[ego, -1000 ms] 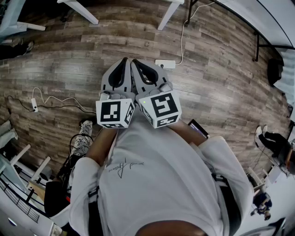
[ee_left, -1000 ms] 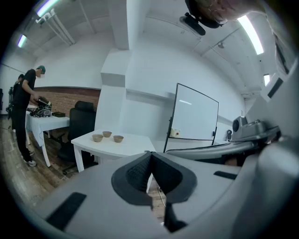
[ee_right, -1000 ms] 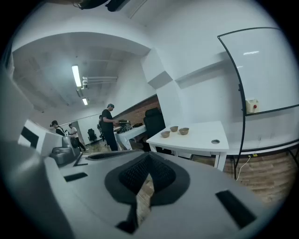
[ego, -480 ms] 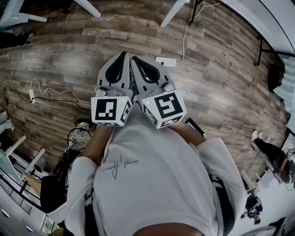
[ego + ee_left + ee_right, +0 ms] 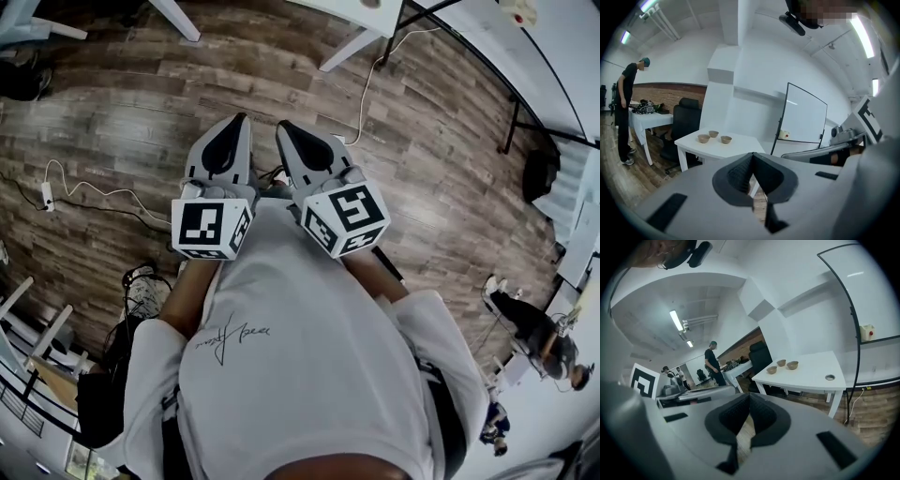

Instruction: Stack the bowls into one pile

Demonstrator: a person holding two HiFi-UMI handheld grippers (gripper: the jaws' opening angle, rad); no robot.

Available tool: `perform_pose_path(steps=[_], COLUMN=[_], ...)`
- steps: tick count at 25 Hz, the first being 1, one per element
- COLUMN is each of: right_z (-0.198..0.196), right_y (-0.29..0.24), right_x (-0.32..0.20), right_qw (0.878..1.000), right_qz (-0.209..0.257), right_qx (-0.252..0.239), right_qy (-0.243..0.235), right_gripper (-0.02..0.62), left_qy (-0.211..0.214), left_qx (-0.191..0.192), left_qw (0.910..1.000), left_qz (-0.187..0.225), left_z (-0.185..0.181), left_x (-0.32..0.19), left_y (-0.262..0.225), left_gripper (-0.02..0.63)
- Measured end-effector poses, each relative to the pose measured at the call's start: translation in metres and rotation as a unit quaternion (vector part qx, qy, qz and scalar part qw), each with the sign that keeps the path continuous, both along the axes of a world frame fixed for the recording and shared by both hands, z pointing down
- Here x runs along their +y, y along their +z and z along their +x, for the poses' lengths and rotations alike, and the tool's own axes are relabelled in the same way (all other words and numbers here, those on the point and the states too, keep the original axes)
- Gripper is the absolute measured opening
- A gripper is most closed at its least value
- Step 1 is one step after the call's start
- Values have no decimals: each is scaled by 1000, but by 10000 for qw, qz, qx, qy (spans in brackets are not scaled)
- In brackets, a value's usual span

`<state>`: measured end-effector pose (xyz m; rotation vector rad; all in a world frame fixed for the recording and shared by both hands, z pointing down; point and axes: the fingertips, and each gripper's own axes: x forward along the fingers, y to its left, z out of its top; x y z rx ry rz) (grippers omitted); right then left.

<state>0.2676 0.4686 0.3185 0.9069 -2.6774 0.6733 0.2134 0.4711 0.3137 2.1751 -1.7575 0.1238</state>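
Across the room, on a white table [image 5: 818,373], three tan bowls sit in a loose cluster, none stacked: the first bowl [image 5: 771,370] nearest the black office chair [image 5: 759,356], the second bowl [image 5: 781,363] just behind it, and the third bowl [image 5: 792,365] close beside that one. A whiteboard [image 5: 806,117] stands past the table. Well away from it, the person holds both tools close to the chest over the wooden floor [image 5: 112,112]. The left gripper [image 5: 236,120] has its jaws pressed together with nothing between them. The right gripper [image 5: 282,127], just beside it, is likewise closed and empty. Another person [image 5: 626,108] stands at a farther table.
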Motion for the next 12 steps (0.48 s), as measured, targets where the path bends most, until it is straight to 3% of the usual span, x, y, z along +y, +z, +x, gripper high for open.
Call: perform_pose_path(steps=[12], right_z=[-65], right_y=[-16], right_x=[-76], right_qw=[9997], right_qz=[72], right_qx=[204], right_qy=[-64], right_gripper=[9], left_qy=[-104], left_qx=[133], left_qw=[9998], left_qz=[142], left_z=[-92], left_x=[-65], left_y=[-12], left_gripper=[3])
